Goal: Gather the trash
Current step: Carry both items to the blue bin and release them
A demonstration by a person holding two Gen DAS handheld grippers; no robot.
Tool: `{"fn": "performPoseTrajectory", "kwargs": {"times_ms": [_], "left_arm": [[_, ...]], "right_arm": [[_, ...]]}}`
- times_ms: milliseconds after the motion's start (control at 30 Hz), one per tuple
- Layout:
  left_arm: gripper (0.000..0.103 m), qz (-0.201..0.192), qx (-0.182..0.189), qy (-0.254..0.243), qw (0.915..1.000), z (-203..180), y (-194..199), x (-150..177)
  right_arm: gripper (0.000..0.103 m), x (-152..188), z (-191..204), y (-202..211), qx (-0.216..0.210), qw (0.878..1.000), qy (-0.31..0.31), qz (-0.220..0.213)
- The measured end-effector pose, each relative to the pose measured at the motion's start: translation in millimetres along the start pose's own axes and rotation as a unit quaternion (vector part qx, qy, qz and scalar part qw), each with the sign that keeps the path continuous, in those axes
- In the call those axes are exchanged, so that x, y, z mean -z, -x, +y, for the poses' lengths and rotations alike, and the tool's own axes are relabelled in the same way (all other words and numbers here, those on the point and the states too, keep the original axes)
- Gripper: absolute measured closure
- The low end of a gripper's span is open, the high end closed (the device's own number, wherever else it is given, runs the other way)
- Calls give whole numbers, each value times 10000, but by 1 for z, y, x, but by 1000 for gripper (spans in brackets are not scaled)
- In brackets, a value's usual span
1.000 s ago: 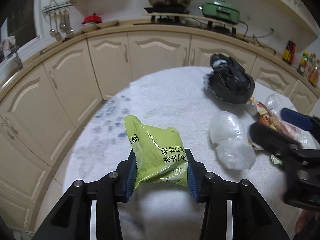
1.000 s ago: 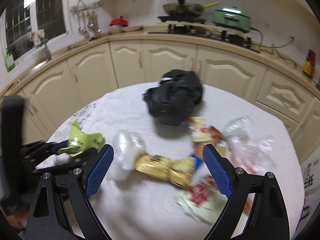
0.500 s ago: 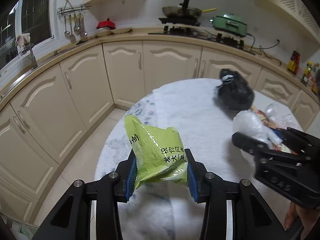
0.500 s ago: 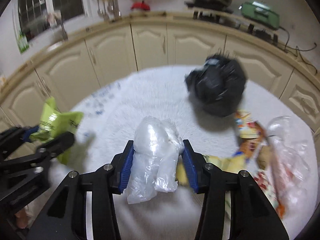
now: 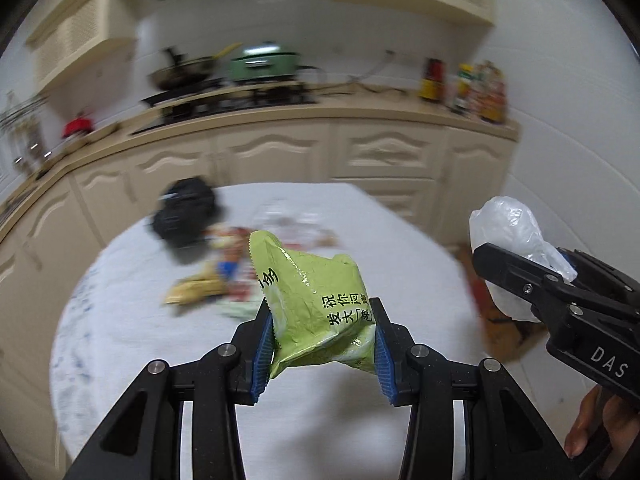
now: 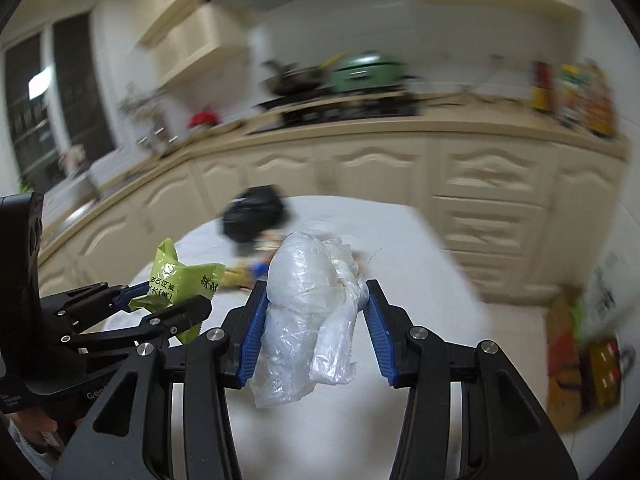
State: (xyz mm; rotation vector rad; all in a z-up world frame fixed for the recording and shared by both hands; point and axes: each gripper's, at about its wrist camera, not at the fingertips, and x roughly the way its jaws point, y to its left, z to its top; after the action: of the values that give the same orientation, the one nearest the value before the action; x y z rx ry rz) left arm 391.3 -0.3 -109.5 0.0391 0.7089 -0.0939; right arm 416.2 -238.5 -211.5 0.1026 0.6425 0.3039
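Now I have a piece of trash in each claw, both lifted above the table (image 5: 120, 320). My left gripper (image 5: 324, 344) is closed most of the way on a green wrapper (image 5: 316, 300); its blue pads (image 5: 264, 348) press the crinkled pack from both sides, and the pack's serrated top edge stands up toward the far side of the table. My right gripper (image 6: 314, 332) is clamped partway on a clear bag (image 6: 312, 312), a bunched wad of thin plastic with white crumpled stuff inside; I cannot tell what that is. Its lower end hangs free below the pads (image 6: 252, 336).

From the left camera, the right gripper (image 5: 532, 264) sits off the table's right edge with the clear bag (image 5: 508, 232) bulging above its fingers, and part of a hand (image 5: 600, 428) shows under it. From the right camera, the left gripper (image 6: 160, 304) is at the table's left side, the green wrapper (image 6: 176, 280) poking out of it.

Back on the table, toward its far left part, a black bag (image 5: 184, 216) sits slumped, its mouth and contents not readable through the blur. Just beside it, toward the table's middle, lies a loose heap of wrappers (image 5: 224, 272), yellow, red and blue, plus something clear, all smeared.

On the floor off the table's right side, in the right view, stands a brown carton (image 6: 576, 364) with red and green packaging in it; details are too blurred to name.
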Motion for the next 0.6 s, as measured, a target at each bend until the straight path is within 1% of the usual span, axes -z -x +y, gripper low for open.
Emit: {"fn": "performPoseTrajectory", "kwargs": {"times_ms": [100,200,267,367,433,500,567,600], "left_arm": [[63,139,391,-447,9981,-72,-21,-7],[63,391,826,-866,9920,-140,-46,-10],[63,536,951,-1073,9882,-174,-62,-11],[63,742,1192,-1366,9806,-226,-92,-10],[63,1004,1339,-1520,9741,-260,-120,-6],[63,1280,1517,-1618,9667,-283,-146,-3],[63,1568,1601,-1730,9591,-305,-175,2],[63,1638,1592,-1782,9571,-313,-187,1]], "right_arm": [[55,20,-63,36,431,9979,-470,-69],[54,47,-121,61,914,9917,-902,-35],[54,66,-156,73,1152,9861,-1195,26],[54,99,-199,77,1443,9771,-1553,169],[54,118,-223,74,1551,9715,-1770,278],[54,138,-242,70,1671,9655,-1949,427],[54,158,-262,67,1786,9589,-2133,565],[54,166,-271,65,1822,9564,-2198,619]]}}
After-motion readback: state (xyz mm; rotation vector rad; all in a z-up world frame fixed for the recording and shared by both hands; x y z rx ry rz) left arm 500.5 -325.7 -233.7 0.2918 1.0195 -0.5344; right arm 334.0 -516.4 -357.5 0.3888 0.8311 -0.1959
